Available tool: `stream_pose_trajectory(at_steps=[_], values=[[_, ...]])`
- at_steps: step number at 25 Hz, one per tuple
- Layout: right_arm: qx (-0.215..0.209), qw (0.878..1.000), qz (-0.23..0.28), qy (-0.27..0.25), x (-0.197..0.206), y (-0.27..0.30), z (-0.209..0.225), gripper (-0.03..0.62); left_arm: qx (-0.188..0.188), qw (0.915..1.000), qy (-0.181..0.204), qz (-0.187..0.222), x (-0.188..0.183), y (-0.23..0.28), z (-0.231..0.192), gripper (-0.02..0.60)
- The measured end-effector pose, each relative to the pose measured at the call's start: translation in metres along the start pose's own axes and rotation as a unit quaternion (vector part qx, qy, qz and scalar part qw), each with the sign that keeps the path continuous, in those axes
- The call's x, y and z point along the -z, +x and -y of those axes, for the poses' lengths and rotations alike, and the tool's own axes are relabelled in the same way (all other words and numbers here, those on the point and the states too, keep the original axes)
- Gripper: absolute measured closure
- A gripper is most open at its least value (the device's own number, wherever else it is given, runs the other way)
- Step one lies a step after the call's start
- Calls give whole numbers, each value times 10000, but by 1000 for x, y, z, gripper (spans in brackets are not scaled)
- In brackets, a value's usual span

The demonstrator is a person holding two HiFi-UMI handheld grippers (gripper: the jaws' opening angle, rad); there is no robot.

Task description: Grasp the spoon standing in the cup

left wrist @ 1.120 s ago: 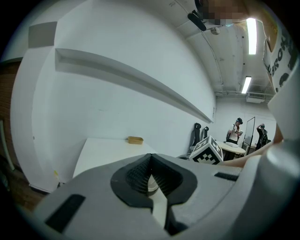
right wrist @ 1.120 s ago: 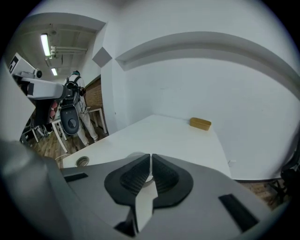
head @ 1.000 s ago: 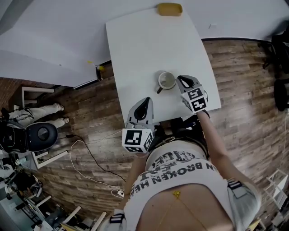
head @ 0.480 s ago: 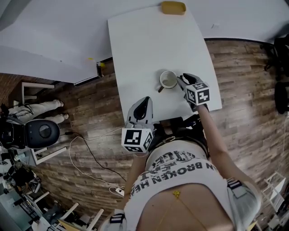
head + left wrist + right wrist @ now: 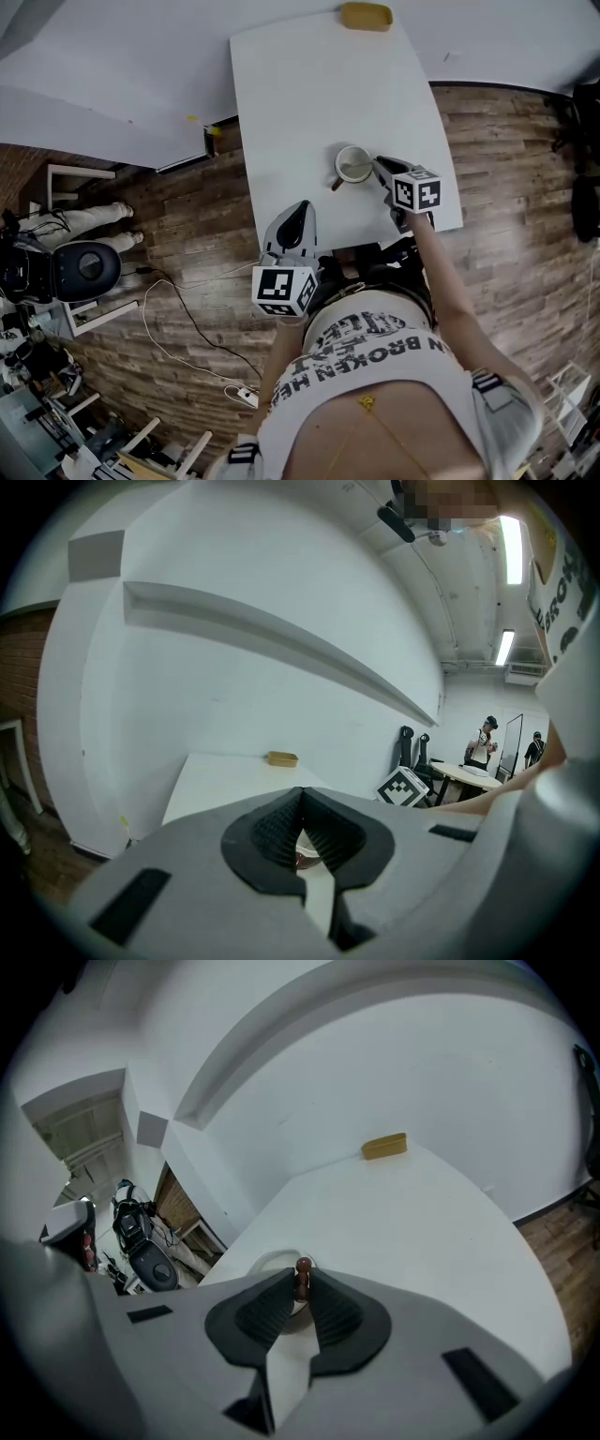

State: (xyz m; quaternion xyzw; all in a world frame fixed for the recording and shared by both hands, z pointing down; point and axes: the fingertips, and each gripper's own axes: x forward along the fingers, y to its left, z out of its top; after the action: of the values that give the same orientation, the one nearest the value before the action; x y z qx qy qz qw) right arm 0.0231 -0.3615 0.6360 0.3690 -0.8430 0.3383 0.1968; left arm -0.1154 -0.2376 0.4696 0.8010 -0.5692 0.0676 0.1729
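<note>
**Right hand-held gripper.** In the right gripper view, the right hand-held gripper (image 5: 300, 1283) has its jaws drawn in on the spoon (image 5: 303, 1269). The brown knobbed handle stands upright between the two dark pads, at lower centre of the frame. The gap between the pads looks no wider than the handle itself. In the head view this gripper (image 5: 382, 171) lies at centre right, just beside the cup (image 5: 353, 166).

**Left hand-held gripper.** The left hand-held gripper (image 5: 300, 794) has its jaws together with nothing between them. In the head view it hangs (image 5: 300, 211) at the near edge of the desk (image 5: 300, 103), apart from the cup.

**Task item.** The spoon stands in the cup (image 5: 270, 1262), whose pale rim shows just behind the jaw tips. The spoon cannot be made out in the head view. The cup sits toward the near right part of the desk (image 5: 403, 1213). A yellow object (image 5: 384, 1146) rests at the far edge, well apart.

**Step in hand.** Judged as the closing of the grasp (the contact appears made, its firmness unconfirmed).

**Next move calls for:**
1. Firm pressure on the handle.
2. A straight upward draw along the handle, to avoid levering against the rim and tipping the cup.
</note>
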Motion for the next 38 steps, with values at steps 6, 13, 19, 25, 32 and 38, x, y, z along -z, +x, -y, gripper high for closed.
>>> stream_pose_trajectory(at_steps=[6, 13, 19, 25, 32, 38], values=[[39, 9998, -12, -209, -5, -2, -2, 549, 5, 10000, 13, 9, -3, -1, 0, 591], [163, 9907, -15, -1349, -14, -8, -13, 551, 33, 10000, 35, 24, 0, -1, 1, 591], [257, 9680, -52, -2494, -23, -17, -36, 551, 46, 10000, 45, 31, -5, -6, 0, 591], [400, 9519, 46, -3038, -28, -27, -44, 551, 61, 10000, 43, 34, -3, -6, 1, 591], [448, 9491, 242, -3110, -37, -44, -52, 551, 92, 9999, 69, 39, 0, -10, 4, 591], [459, 9451, 472, -3202, -51, -66, -62, 551, 125, 9999, 77, 34, 4, -13, 10, 591]])
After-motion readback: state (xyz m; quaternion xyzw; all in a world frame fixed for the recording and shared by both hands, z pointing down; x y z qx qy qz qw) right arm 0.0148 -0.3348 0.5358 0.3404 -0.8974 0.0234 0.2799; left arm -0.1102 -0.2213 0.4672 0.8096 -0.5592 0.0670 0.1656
